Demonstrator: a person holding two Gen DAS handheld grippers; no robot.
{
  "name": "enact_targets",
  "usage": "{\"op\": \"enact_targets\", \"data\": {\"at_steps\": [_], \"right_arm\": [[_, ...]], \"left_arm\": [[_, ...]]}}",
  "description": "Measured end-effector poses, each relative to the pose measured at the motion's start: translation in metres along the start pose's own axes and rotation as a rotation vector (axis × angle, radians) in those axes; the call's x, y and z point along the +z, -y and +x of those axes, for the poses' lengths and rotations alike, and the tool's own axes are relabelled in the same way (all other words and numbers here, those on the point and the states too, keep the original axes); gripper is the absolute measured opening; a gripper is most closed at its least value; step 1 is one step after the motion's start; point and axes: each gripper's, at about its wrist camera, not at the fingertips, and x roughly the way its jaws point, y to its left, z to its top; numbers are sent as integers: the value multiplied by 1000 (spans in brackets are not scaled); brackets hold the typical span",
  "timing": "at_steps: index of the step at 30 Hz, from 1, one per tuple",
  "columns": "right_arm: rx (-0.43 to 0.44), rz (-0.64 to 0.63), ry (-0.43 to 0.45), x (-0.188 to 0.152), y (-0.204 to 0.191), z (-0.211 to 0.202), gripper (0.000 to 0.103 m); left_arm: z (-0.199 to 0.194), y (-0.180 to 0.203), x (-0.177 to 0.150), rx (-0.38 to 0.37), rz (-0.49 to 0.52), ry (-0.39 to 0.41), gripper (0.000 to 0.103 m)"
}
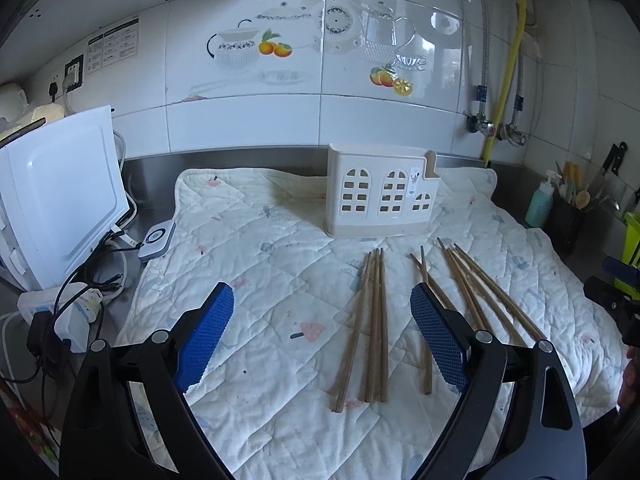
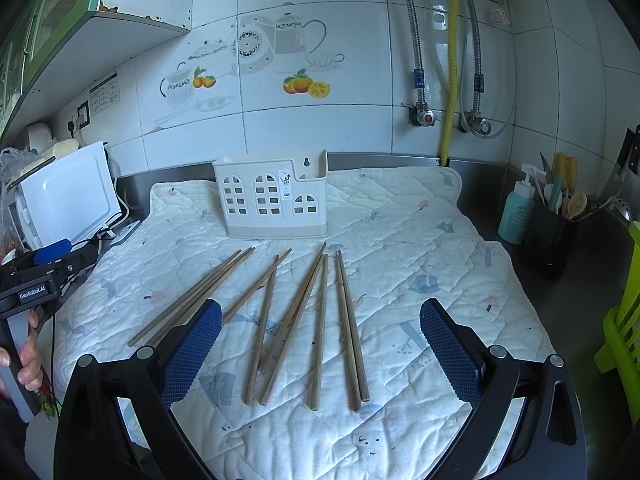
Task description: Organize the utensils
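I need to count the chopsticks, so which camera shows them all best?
The right wrist view. The chopsticks lie fanned out on the quilted mat between the open right claw, nearly all unobstructed. In the left wrist view, the left claw hides parts of several chopsticks.

Glossy white tiled wall (image 2: 320, 128) behind, printed with teapots and oranges, catching daylight glare. Stainless-steel worktop (image 2: 568, 280) below, mostly covered by a quilted white cloth (image 2: 400, 216). At left, a white appliance (image 1: 60, 196) among tangled cables (image 1: 88, 280) and a wall socket (image 1: 74, 73). At right, a yellow pipe (image 2: 454, 60) flanked by 2 braided metal hoses, with valves beneath. Green-edged cabinet (image 2: 48, 32) overhead, upper left.
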Motion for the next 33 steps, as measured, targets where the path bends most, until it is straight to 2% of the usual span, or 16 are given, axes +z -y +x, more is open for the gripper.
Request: {"op": "enact_targets", "data": {"at_steps": [10, 15, 18, 23, 24, 28, 33], "right_arm": [[-6, -4, -6, -1, 0, 3, 95], [-12, -3, -22, -5, 3, 6, 93], [-2, 1, -46, -9, 4, 11, 86], [-6, 9, -85, -19, 7, 21, 82], [-6, 9, -95, -21, 7, 23, 80], [-2, 16, -120, -28, 10, 32, 77], [-1, 26, -160, -38, 15, 46, 67]], "left_arm": [[4, -2, -2, 1, 4, 0, 89], [13, -4, -11, 5, 6, -32, 89], [20, -6, -18, 0, 16, -57, 80], [35, -5, -34, -29, 32, -118, 64], [38, -5, -37, -37, 37, -130, 58], [52, 1, -48, -61, 67, -178, 49], [67, 4, -58, -90, 81, -231, 36]]}}
